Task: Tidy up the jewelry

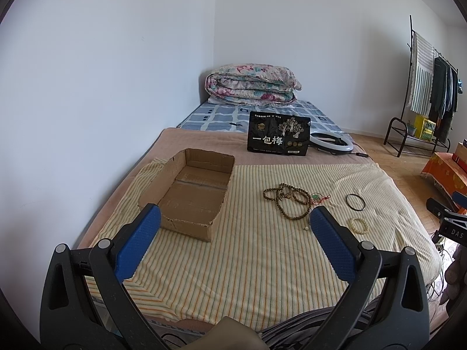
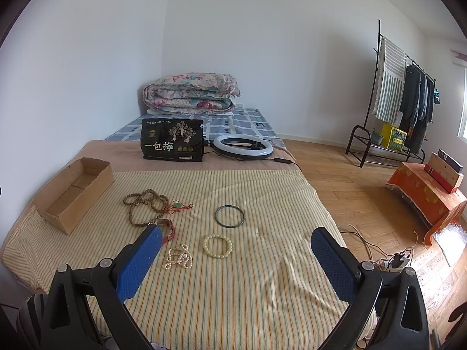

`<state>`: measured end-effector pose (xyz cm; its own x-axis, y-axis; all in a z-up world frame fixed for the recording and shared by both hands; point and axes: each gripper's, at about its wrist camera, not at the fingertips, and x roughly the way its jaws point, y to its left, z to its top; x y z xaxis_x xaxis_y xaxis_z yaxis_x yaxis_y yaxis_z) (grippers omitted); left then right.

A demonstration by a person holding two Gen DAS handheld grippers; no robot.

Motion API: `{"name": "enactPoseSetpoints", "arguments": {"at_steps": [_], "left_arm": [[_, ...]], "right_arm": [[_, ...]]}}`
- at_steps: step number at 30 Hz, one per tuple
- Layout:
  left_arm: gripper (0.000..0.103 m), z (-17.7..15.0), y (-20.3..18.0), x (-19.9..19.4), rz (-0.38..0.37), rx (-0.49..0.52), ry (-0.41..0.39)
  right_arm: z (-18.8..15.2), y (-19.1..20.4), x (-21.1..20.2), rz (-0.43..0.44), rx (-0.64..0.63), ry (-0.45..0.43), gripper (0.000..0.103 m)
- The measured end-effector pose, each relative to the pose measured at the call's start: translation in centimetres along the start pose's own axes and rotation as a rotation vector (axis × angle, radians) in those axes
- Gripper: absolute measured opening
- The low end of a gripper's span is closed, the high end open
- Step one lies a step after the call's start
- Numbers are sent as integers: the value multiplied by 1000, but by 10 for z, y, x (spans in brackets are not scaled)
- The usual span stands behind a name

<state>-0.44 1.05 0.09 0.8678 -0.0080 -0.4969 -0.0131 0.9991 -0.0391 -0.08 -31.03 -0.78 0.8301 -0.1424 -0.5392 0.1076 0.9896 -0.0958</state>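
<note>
Jewelry [image 2: 218, 246] loose beside cardboard box [image 2: 73, 195]

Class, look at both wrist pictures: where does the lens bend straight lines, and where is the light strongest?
Left wrist view: the fisheye bows the white wall and darkens the corners; light is soft and even over the open brown cardboard box. Right wrist view: the same bowing, a sunlit patch on the wooden floor at the right, and the cream bead bracelet stays sharp.
</note>
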Motion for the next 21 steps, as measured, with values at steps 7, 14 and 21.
{"name": "enactPoseSetpoints", "arguments": {"at_steps": [7, 14, 21], "left_arm": [[103, 0, -1, 5, -2, 0, 11], [103, -3, -4, 21, -12, 9, 24], [103, 1, -15, 44, -50, 38, 50]], "right_arm": [[-1, -1, 4, 1, 5, 8, 103], [0, -9, 15, -6, 5, 20, 103], [1, -12, 36, -16, -44, 38, 103]]}}
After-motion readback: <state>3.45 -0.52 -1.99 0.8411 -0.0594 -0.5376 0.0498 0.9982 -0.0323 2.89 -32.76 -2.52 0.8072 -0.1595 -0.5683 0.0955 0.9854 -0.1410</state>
